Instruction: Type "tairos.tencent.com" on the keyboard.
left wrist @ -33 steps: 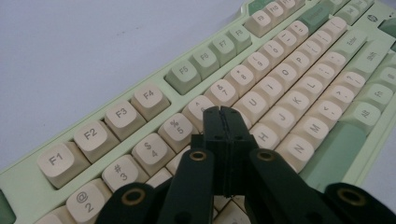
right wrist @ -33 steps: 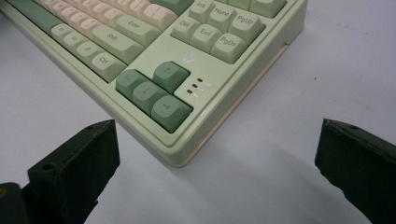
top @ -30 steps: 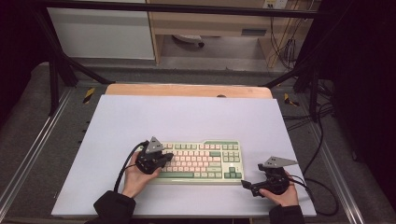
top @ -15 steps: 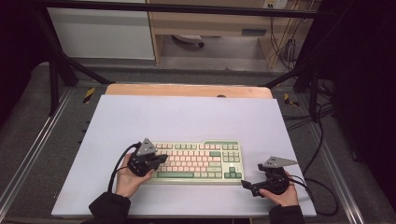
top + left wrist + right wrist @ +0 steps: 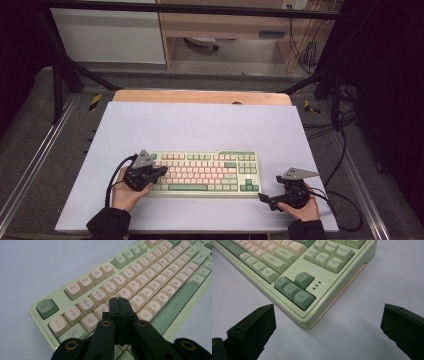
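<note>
Hovering over the left end of the keyboard (image 5: 205,172), the left claw (image 5: 118,299) has its two black jaws pressed flat together with nothing between them. In the left claw's own view the tips sit above the letter keys near W and E; whether they touch a keycap cannot be told, since the jaws themselves hide the keys beneath.

The keyboard lies near the front edge of the pale lilac bench (image 5: 200,125), roughly centred and square to that edge. It has a pale green case, cream letter and number keys, and darker green Esc, spacebar and arrow keys. From above, the legends are too small to read.

Off the keyboard's front right corner, the right claw (image 5: 266,199) rests low over the bench in the person's right hand (image 5: 302,207), apart from the case. Its jaws stand wide, empty, one at each lower corner of the right claw's view, both cut off by the frame. Between them that view shows the arrow keys, three small indicator lights and the corner of the case.
</note>
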Tool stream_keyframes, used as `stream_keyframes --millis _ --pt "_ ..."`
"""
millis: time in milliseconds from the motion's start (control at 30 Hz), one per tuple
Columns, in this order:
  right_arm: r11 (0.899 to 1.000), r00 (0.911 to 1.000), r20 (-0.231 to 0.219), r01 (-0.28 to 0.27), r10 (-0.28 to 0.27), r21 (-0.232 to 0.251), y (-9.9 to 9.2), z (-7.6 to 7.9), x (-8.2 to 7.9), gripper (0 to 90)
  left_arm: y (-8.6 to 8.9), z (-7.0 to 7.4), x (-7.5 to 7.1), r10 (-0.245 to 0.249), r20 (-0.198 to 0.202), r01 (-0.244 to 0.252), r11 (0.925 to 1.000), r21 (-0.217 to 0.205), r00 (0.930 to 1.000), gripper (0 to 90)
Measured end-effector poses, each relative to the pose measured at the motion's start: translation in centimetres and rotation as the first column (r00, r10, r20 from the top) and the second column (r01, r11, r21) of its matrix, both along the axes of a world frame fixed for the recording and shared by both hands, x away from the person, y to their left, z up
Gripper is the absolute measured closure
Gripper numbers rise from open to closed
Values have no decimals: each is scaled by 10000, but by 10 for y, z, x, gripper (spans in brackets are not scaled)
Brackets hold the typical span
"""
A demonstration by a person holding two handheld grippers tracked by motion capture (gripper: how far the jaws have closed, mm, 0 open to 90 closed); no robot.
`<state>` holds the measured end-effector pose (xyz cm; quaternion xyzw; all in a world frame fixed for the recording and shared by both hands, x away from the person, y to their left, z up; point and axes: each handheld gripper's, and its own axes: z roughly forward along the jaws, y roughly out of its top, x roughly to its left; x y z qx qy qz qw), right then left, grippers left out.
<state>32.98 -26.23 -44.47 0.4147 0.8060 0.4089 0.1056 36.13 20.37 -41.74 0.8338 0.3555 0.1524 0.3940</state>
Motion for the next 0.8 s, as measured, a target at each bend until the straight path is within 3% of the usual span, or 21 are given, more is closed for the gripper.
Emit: stream_keyframes --millis 300,800 --pt "10000 10000 -19 -37 37 -48 1 -1 0 4 13 -7 -1 223 -137 -223 9997 57 9997 898" --pt "9999 9999 -43 -100 100 -90 1 -1 0 18 11 -11 -1 204 -65 -203 9998 78 9998 898"
